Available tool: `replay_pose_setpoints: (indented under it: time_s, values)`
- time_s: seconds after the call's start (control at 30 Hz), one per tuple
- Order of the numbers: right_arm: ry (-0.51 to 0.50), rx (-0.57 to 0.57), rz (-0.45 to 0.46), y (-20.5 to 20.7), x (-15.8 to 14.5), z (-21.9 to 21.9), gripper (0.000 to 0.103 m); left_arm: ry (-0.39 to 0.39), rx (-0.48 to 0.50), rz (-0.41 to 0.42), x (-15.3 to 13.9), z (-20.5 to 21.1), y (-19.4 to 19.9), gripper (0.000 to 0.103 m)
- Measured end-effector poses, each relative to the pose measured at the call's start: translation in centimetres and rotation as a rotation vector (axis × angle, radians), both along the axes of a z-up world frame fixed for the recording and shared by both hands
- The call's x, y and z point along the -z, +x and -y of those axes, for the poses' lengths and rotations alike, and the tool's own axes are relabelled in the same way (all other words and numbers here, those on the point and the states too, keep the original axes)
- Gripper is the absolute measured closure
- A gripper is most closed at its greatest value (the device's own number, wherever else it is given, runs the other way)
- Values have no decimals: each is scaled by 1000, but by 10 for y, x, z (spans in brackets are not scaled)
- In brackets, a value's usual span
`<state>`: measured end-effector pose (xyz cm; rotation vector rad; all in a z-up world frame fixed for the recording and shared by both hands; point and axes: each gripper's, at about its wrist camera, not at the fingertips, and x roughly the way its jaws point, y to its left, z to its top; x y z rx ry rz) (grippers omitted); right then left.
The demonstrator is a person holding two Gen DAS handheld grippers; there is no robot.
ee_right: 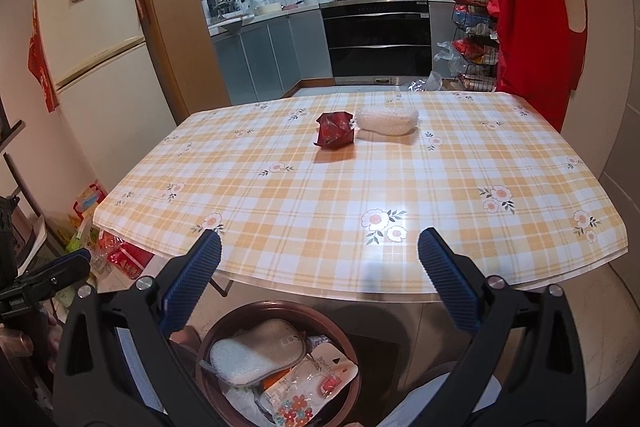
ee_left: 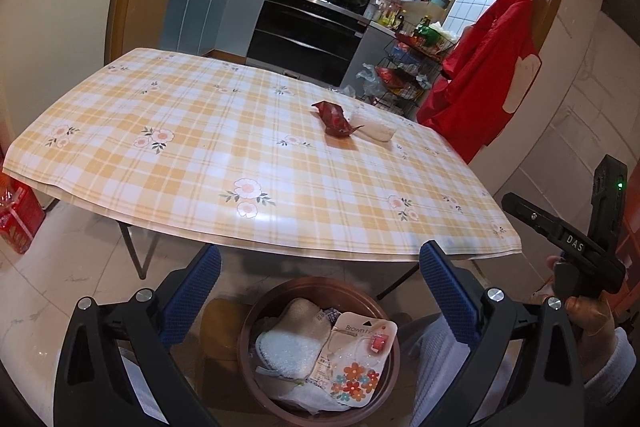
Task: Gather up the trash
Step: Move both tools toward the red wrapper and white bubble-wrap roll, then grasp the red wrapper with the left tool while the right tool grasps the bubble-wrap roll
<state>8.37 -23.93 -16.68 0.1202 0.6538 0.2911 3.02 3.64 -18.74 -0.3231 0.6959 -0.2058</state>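
Both of your claws are spread wide and grasp nothing: the left claw (ee_left: 320, 267) and the right claw (ee_right: 320, 255) hang over the round brown plastic bin (ee_left: 256, 311), which holds a white sponge pad (ee_left: 288, 347) and a flowered blister pack (ee_left: 356, 363). On the yellow-checked tabletop (ee_right: 360, 187) a crumpled red foil wrapper (ee_right: 334, 129) touches a white foam-like wad (ee_right: 386, 121).

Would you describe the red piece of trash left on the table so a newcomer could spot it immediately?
Find the table with the yellow checked, flowered cloth. Toward its far side, nearest the oven, two items lie side by side. The crumpled wrapper is the dark red, shiny one; the sponge beside it is white and oblong.
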Motion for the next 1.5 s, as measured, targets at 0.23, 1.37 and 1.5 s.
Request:
replay_pose_setpoints:
  time_s: [0.23,1.37,1.5]
  values:
    - [3,31,-18,15,10,13,6,40,13,-26,2,5,24,6]
    - [-52,91,-165,223,75,82,6,45,195,-207,49,95,390,17]
    - [-82,70,-177,249,80,91,6,109,159,-249,70,116,448,19]
